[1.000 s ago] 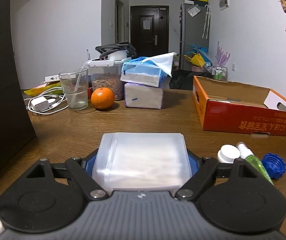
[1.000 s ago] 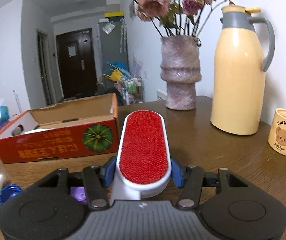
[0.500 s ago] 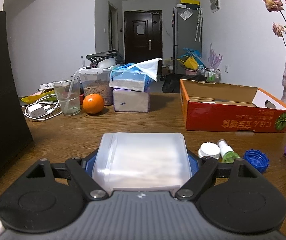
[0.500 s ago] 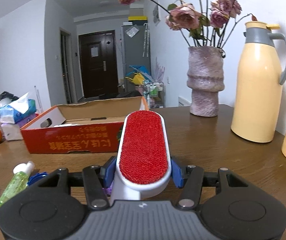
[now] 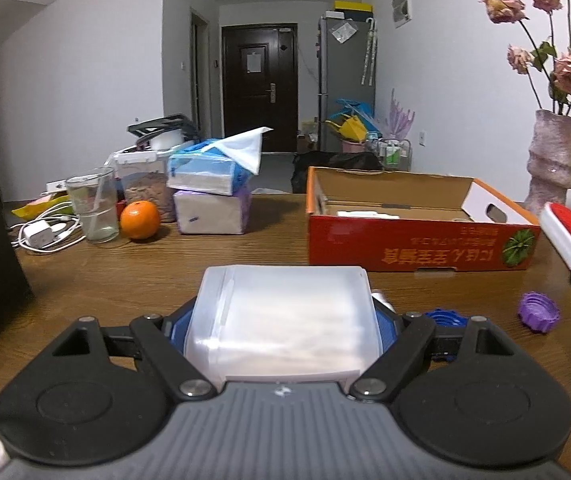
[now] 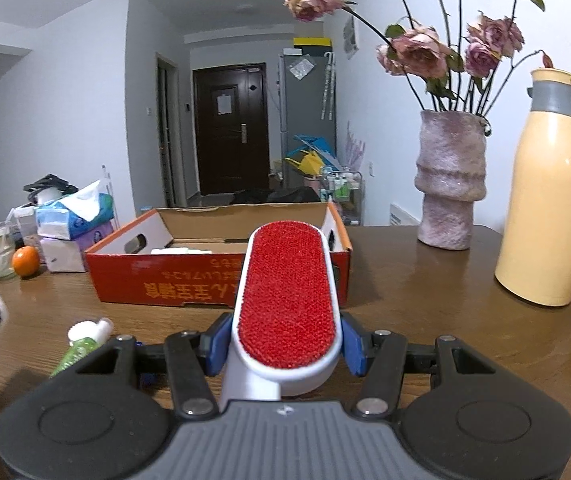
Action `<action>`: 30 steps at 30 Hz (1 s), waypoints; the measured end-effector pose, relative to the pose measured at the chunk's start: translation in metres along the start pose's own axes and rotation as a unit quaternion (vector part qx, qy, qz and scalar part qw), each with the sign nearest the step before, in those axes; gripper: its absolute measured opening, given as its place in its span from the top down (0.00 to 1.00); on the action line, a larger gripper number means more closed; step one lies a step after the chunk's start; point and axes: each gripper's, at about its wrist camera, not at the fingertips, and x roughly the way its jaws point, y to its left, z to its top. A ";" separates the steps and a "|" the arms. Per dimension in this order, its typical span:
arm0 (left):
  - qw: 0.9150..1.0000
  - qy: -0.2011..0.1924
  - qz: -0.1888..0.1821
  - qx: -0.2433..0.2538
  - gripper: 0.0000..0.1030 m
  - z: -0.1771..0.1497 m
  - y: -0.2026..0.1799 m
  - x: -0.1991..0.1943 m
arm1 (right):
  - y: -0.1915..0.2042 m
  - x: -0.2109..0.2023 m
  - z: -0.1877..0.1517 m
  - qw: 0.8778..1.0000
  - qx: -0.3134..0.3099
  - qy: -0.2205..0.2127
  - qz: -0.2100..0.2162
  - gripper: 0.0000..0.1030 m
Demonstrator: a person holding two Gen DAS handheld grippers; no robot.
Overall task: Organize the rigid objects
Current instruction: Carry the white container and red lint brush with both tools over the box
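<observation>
Jaws clamped on both sides: the left gripper [image 5: 281, 320] grasps a frosted white plastic box [image 5: 281, 320], the right gripper [image 6: 285, 344] a lint brush [image 6: 287, 296] with a red bristle face in a white frame. Ahead of both stands the open red carton [image 6: 173, 288]. Only the right view shows the cream thermos [image 6: 545, 208]; only the left, a purple cap [image 5: 538, 312].

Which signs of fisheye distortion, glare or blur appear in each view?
Left wrist view: dark rounded corners, walls bowing outward, the white plastic box close and slightly soft. Right wrist view: same dark corners, the thermos leaning, a faint sheen on the table.
</observation>
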 end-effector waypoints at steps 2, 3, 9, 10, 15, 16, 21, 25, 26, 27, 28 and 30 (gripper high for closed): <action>1.000 0.001 -0.006 0.000 0.19 0.002 -0.006 0.000 | 0.003 0.000 0.002 1.000 -0.002 -0.002 0.006 0.47; 1.000 0.001 -0.009 0.001 0.19 0.003 -0.010 0.001 | 0.005 0.000 0.002 1.000 -0.002 -0.003 0.008 0.47; 1.000 -0.005 -0.023 0.004 0.19 0.013 -0.029 0.001 | 0.015 0.001 0.008 1.000 -0.007 -0.008 0.022 0.47; 1.000 -0.007 -0.025 0.005 0.19 0.015 -0.033 0.001 | 0.016 0.002 0.009 1.000 -0.007 -0.009 0.023 0.47; 1.000 -0.012 -0.027 0.009 0.19 0.023 -0.045 0.006 | 0.019 0.008 0.013 1.000 -0.005 -0.010 0.027 0.47; 1.000 -0.012 -0.027 0.009 0.19 0.024 -0.047 0.007 | 0.019 0.009 0.014 1.000 -0.004 -0.010 0.027 0.47; 1.000 -0.016 -0.026 -0.002 0.19 0.034 -0.054 0.015 | 0.019 0.016 0.021 1.000 0.004 -0.018 0.024 0.47; 0.999 -0.020 -0.024 -0.008 0.19 0.041 -0.058 0.022 | 0.020 0.023 0.028 0.999 0.007 -0.024 0.022 0.47; 0.999 -0.021 -0.024 -0.009 0.19 0.043 -0.058 0.024 | 0.020 0.025 0.029 0.999 0.007 -0.025 0.022 0.47; 0.999 -0.023 -0.024 -0.010 0.19 0.046 -0.059 0.026 | 0.021 0.026 0.031 0.999 0.008 -0.026 0.021 0.47; 0.999 -0.024 -0.025 -0.011 0.19 0.048 -0.060 0.028 | 0.021 0.028 0.032 0.999 0.009 -0.027 0.021 0.47; 0.999 -0.025 -0.025 -0.011 0.19 0.051 -0.061 0.032 | 0.020 0.031 0.035 0.999 0.011 -0.030 0.021 0.47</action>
